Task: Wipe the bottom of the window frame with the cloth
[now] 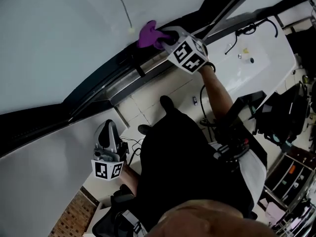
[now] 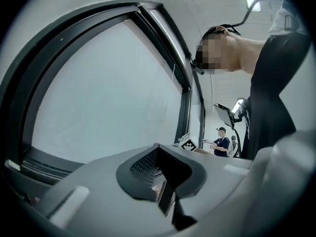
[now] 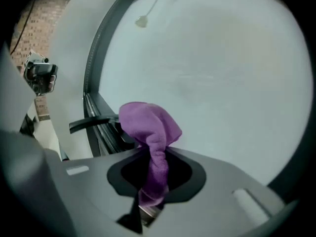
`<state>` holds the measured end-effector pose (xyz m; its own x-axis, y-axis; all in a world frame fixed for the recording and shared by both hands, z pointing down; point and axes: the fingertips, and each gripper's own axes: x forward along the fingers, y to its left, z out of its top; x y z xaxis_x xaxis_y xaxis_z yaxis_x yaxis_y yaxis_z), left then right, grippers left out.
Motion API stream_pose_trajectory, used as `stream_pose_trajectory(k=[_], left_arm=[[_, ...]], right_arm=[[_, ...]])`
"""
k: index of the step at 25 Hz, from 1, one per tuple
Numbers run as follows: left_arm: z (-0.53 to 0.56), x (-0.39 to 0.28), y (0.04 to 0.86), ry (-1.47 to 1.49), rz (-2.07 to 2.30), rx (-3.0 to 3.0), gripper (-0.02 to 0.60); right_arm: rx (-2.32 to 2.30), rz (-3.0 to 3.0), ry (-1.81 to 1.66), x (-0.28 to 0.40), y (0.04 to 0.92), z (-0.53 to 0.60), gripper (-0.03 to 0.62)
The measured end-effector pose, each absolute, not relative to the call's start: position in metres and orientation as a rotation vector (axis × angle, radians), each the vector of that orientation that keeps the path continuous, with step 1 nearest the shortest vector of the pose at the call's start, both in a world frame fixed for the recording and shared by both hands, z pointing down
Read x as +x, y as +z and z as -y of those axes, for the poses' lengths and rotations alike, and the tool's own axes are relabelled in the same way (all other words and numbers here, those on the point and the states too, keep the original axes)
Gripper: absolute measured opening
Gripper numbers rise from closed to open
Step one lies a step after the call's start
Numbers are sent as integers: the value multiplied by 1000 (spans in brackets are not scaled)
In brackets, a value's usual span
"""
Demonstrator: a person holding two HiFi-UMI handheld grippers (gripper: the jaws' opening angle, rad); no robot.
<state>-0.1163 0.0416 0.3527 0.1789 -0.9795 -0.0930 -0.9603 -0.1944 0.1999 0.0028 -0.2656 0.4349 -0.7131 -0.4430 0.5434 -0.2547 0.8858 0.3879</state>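
A purple cloth (image 1: 147, 33) is bunched against the dark window frame (image 1: 118, 65), just below the pale glass. My right gripper (image 1: 165, 38) is shut on the cloth, its marker cube behind it on an outstretched arm. In the right gripper view the purple cloth (image 3: 148, 127) rises out of the closed jaws, beside the frame's rail (image 3: 96, 132) and a black window handle (image 3: 89, 124). My left gripper (image 1: 107, 137) hangs low by the person's side, away from the frame. Its jaws (image 2: 165, 184) look shut with nothing between them. The lower window frame (image 2: 44, 157) lies beyond them.
A thin pull cord with a small bead (image 1: 131, 29) hangs in front of the glass. Pale floor tiles (image 1: 148, 102) lie below the frame. A white table with cables (image 1: 256, 58) stands to the right. Another person (image 2: 221, 142) stands far off. A brick wall (image 1: 74, 214) is at the lower left.
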Motion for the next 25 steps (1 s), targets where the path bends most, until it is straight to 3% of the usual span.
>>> stream_pose_trajectory(k=[3, 6, 16, 25], left_arm=[[-44, -117, 352, -321, 1923, 2349, 2], [-50, -117, 354, -324, 1935, 2336, 2], [-43, -120, 359, -341, 1915, 2331, 2], [-32, -109, 356, -342, 1868, 2380, 2]], right_arm=[[404, 2241, -605, -54, 477, 248, 63], [388, 2073, -805, -64, 502, 258, 60], [545, 1371, -954, 113, 514, 416, 60], [466, 901, -1103, 158, 512, 459, 58]])
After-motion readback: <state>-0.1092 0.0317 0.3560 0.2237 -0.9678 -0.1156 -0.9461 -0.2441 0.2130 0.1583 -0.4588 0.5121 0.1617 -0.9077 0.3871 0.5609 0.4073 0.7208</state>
